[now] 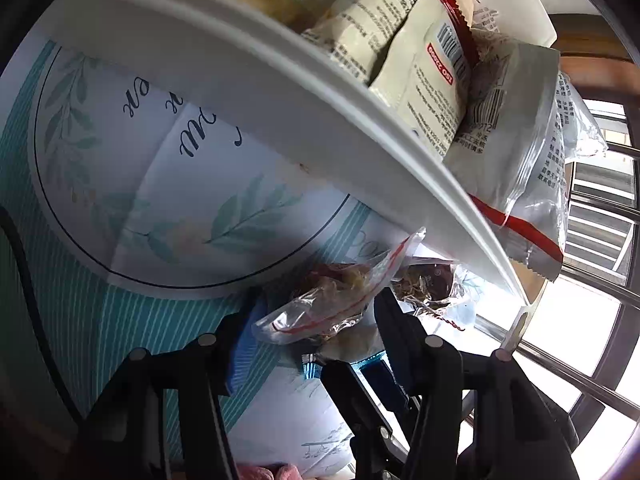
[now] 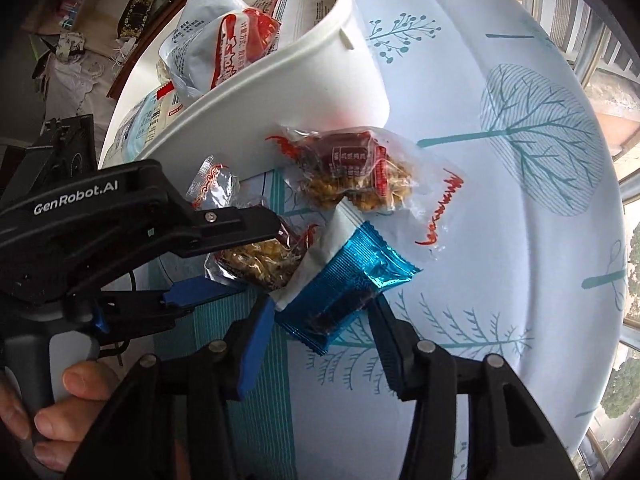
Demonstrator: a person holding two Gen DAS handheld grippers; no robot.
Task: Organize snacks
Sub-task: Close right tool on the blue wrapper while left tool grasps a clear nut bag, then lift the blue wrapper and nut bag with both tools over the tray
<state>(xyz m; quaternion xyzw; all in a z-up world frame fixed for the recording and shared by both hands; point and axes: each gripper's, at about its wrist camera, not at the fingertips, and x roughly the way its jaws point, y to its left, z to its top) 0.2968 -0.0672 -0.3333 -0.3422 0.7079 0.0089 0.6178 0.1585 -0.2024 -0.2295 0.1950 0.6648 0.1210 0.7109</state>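
Right wrist view: right gripper (image 2: 322,322) fingers half closed around a blue foil snack packet (image 2: 345,288), blue pad of one finger (image 2: 256,346) touching its left end, other finger against its right side; packet lies on the counter (image 2: 500,240), pads look to press it. Left of it the left gripper (image 2: 240,258) comes in from the side, its fingers around a clear packet of brown crunchy snack (image 2: 256,260), one finger above, blue-padded one below, both at the wrapper. A hand (image 2: 60,400) holds that gripper's grey handle. Second clear packet with red print (image 2: 356,172) lies on the counter just beyond the blue one, touching the wall of a white tub (image 2: 320,92). Tub holds several packets, one white with red print (image 2: 228,52). Counter cloth is white with teal tree pattern.

Left wrist view: same clear packet sits between the left gripper fingers (image 1: 240,344), wrapper bunched between them. White tub rim (image 1: 280,92) runs diagonally above, packets with barcodes (image 1: 432,80) piled inside. Window bars at right.
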